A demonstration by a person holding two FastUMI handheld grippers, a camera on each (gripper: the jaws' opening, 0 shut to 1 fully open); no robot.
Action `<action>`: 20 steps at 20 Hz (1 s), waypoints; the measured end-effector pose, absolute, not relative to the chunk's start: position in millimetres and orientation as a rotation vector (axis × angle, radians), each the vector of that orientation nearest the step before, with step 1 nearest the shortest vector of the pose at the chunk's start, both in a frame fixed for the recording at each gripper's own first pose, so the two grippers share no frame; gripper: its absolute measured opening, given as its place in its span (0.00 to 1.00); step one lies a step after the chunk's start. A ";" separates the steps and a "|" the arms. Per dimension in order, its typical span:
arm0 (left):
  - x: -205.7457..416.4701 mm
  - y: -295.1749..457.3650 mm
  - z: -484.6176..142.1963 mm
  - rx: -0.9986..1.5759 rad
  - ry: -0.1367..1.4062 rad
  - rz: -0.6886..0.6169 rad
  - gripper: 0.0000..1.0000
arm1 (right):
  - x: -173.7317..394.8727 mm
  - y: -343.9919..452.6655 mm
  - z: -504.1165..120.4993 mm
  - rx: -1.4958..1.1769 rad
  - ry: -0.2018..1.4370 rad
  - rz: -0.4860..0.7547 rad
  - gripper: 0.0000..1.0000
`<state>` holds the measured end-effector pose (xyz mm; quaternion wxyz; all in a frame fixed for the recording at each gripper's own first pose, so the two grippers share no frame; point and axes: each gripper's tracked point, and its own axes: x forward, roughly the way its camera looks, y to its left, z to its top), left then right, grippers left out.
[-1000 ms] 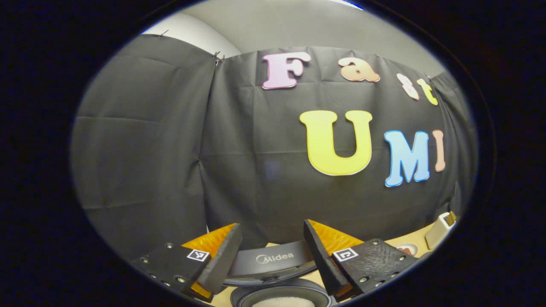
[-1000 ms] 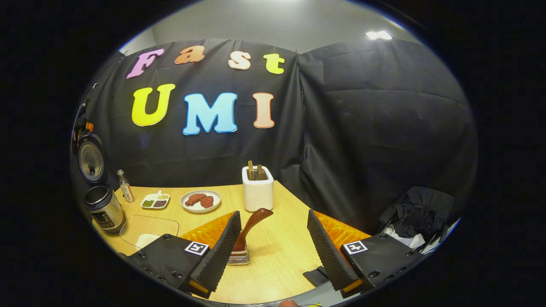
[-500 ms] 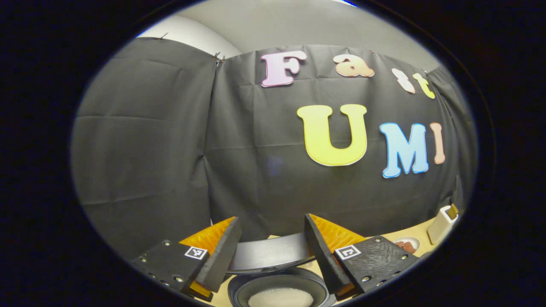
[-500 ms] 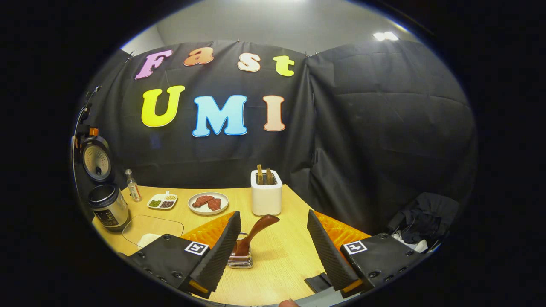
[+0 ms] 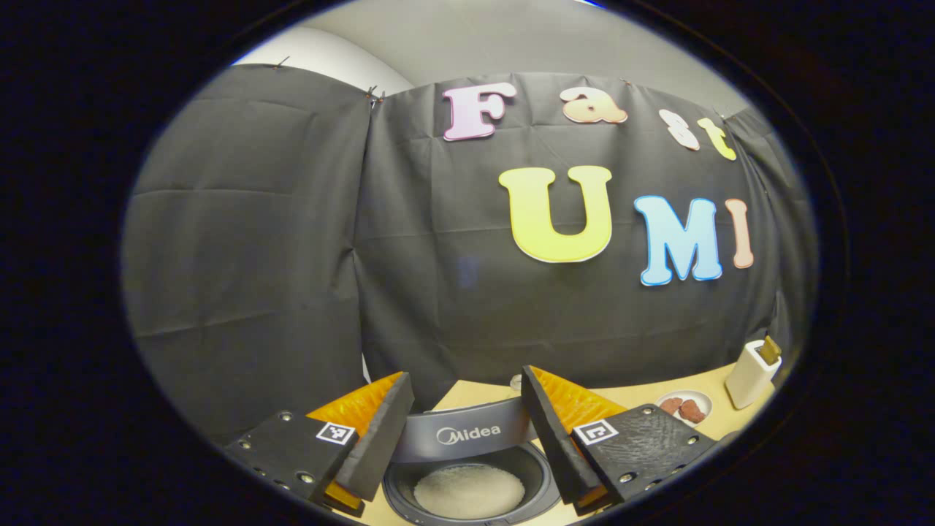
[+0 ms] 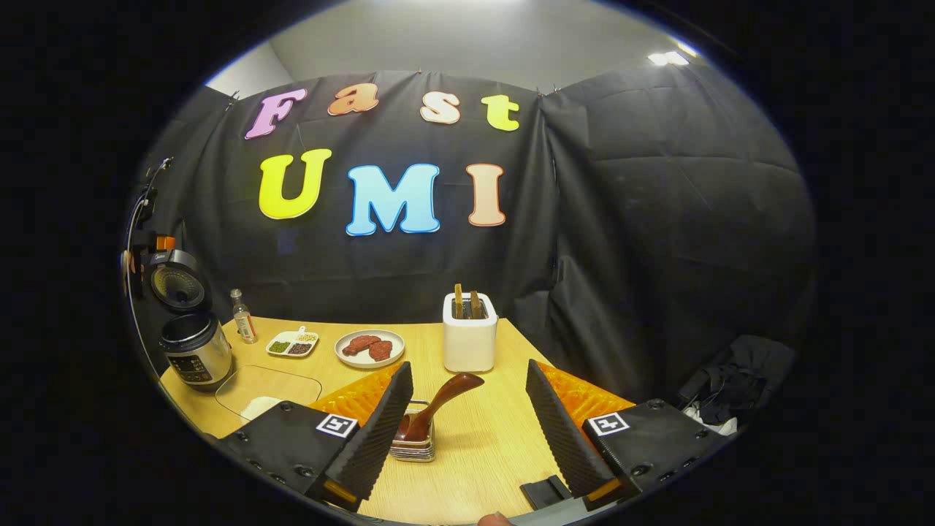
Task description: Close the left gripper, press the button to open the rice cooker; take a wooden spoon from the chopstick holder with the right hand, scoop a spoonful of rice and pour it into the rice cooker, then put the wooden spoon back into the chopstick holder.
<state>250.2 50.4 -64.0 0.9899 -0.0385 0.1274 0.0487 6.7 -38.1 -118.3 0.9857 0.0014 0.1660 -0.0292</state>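
Rice cooker (image 6: pixel 193 349): one, lid up, white rice inside
Chopstick holder (image 6: pixel 470 340): one, white, two wooden handles
Left gripper (image 5: pixel 467 431): jaws apart, empty
Right gripper (image 6: pixel 467 431): jaws apart, empty

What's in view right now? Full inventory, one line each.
rice cooker: 1, silver body, lid up, table's far left; white rice inside in left gripper view
small bottle: 1, clear, beside the cooker
divided dish: 1, white, right of the bottle
plate: 1, white, reddish pieces on it, table centre
chopstick holder: 1, white, two wooden handles sticking up, back centre
glass tray: 1, clear, white rice in it, front left
dark wooden spoon: 1, brown, resting in a small clear dish, front centre
table: 1, light wood
left gripper: open, above the cooker
right gripper: open, empty
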 end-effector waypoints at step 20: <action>161.6 5.1 -168.7 -0.108 0.391 0.048 0.91 | 14.0 -38.2 -135.4 0.002 0.370 0.025 0.99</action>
